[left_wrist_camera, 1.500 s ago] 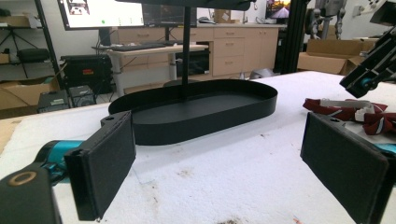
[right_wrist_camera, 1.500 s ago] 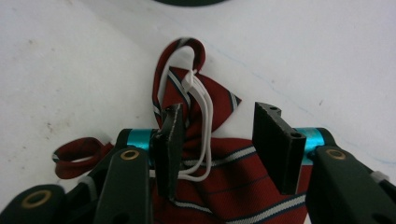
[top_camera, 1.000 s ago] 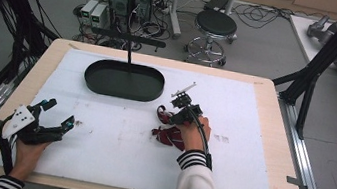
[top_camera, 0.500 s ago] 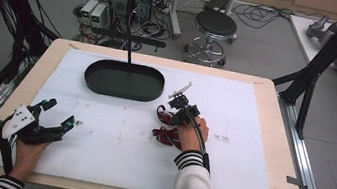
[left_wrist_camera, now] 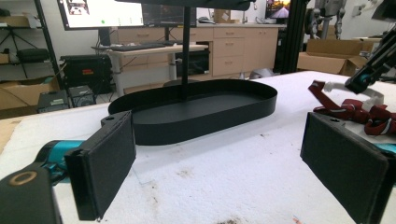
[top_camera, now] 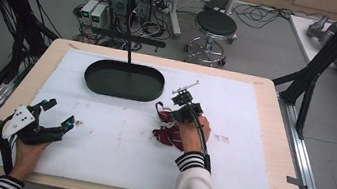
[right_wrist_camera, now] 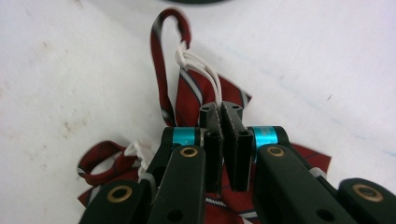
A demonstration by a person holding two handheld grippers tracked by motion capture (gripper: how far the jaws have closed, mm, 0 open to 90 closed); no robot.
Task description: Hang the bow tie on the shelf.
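1. The right hand-held gripper [right_wrist_camera: 223, 112] has just closed its jaws on the white cord [right_wrist_camera: 201, 70] of the red striped cloth [top_camera: 166, 133], which lies mid-desk [top_camera: 243, 186], near-right of the black tray [top_camera: 124, 80].
2. The grip is thin; lifted, the cord could slip out, or the cloth could trail and snag.
3. The left hand-held gripper [left_wrist_camera: 224, 154] rests open at the near left, holding nothing.
4. The right hand covers part of the cloth, so its shape is unclear.
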